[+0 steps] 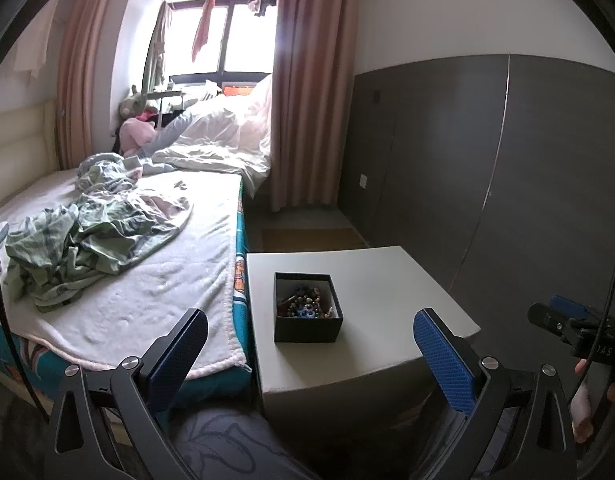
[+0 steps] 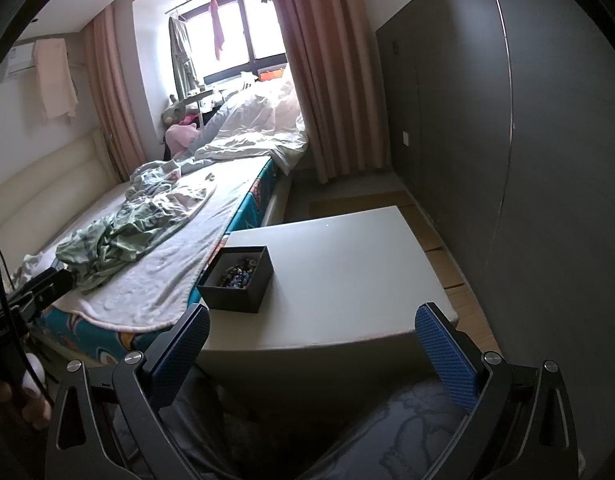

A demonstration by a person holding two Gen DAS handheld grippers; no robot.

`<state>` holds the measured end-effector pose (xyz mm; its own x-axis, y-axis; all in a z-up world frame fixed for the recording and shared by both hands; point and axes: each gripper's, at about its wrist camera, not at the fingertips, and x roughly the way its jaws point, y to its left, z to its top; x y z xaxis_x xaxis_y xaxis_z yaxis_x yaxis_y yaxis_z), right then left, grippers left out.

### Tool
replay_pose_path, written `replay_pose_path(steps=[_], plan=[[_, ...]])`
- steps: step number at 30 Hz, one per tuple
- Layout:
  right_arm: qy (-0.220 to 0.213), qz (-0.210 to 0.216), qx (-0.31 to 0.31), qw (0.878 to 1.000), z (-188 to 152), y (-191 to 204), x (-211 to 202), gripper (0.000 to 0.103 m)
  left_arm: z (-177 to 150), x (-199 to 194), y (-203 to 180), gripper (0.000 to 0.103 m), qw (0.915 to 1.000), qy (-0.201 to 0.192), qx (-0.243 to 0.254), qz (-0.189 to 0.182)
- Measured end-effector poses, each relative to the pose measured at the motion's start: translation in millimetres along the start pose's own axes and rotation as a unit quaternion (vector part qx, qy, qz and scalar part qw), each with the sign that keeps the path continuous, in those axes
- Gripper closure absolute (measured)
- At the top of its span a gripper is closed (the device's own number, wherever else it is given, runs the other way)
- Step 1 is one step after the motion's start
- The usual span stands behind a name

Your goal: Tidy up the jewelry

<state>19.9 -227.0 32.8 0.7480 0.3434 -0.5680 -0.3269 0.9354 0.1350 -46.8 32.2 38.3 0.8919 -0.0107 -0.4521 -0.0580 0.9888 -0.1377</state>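
- Both sets of jaws spread wide, nothing between: left gripper (image 1: 310,338), right gripper (image 2: 312,330), short of the bench.
- Small black square cardboard box (image 1: 307,307) on pale grey bench (image 1: 407,280) holds tangled beaded jewelry (image 1: 305,301).
- No loose pieces visible on the bench; fits gathered up or awaiting sorting.

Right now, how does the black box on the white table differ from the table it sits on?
The black box is dark, small and open-topped, with beaded jewelry heaped inside; the white table is pale, far broader, and flat-topped, bare apart from the box. The box sits near the table's bed-side edge. Both are square-cornered and matte.
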Motion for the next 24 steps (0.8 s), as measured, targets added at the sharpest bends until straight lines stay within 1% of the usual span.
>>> replay_pose_path(steps=[24], plan=[[0.009, -0.005, 0.014, 1.000, -3.8, -4.4, 4.9, 0.000, 0.6, -2.2, 1.0, 0.000, 1.0000, 0.000, -0.002, 0.001]])
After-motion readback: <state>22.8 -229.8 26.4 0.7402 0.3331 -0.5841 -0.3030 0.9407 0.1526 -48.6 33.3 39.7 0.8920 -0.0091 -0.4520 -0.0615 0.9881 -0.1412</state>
